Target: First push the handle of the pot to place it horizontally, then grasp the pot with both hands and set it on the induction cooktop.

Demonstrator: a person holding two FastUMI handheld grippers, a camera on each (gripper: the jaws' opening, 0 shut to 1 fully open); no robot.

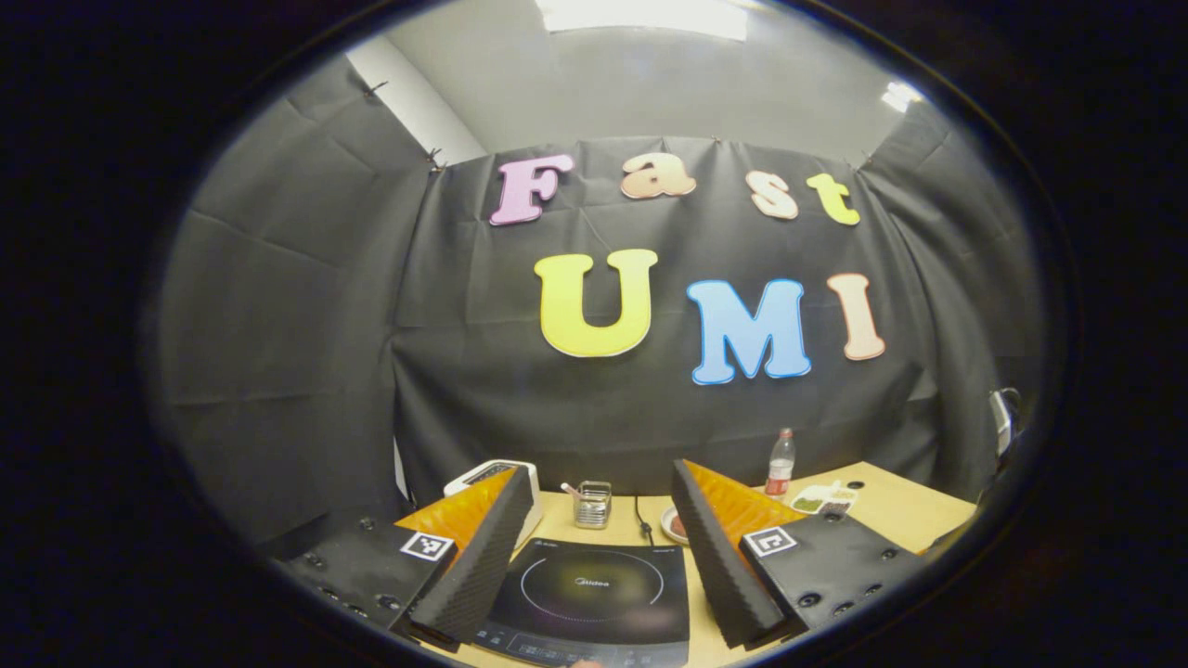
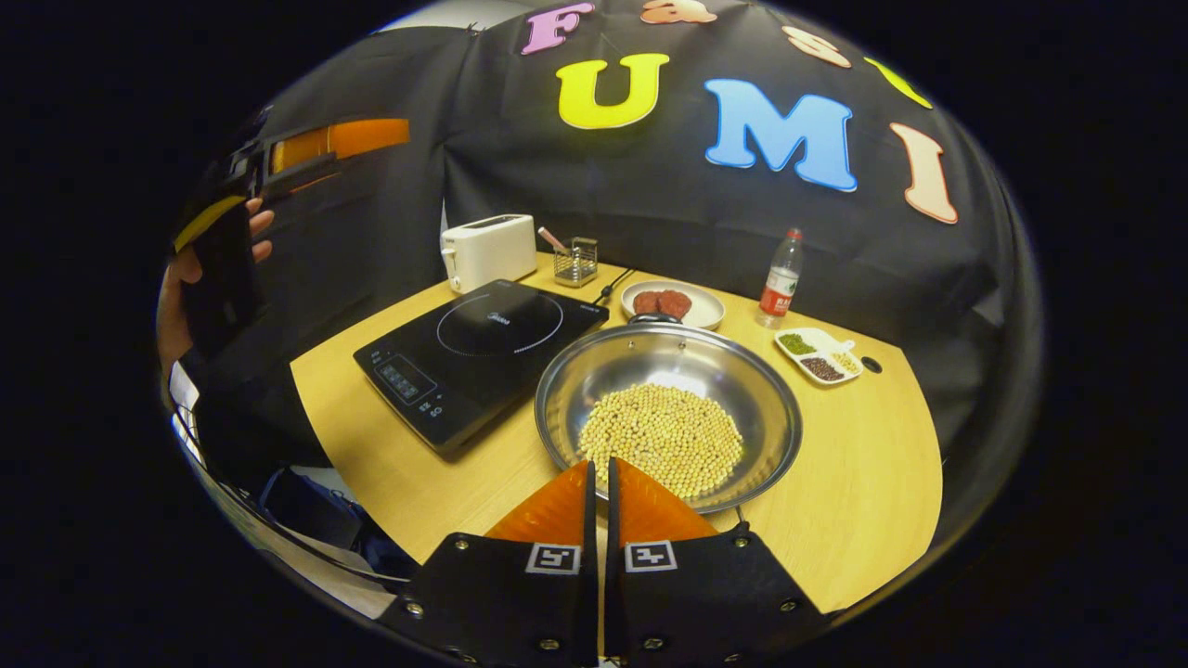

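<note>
Pot [image 2: 668, 408], holding beans [image 2: 664, 436], sits on table [image 2: 863, 501] just right of cooktop [image 2: 478, 357]. R gripper [image 2: 600, 478], jaws closed on nothing, tips at pot's near rim. L gripper [image 1: 594, 529] wide open above cooktop. Behind: toaster [image 2: 489, 250], plate [image 2: 673, 303], bottle [image 2: 781, 276], dish [image 2: 819, 353].

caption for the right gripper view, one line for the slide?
Right claw, fingers together, poised at the near rim of the bean-filled pot beside the induction cooktop on the wooden table.

A "Midea" brand mark sits printed inside the heating ring of the black induction cooktop [image 1: 594, 584]; other labels are unreadable.
</note>
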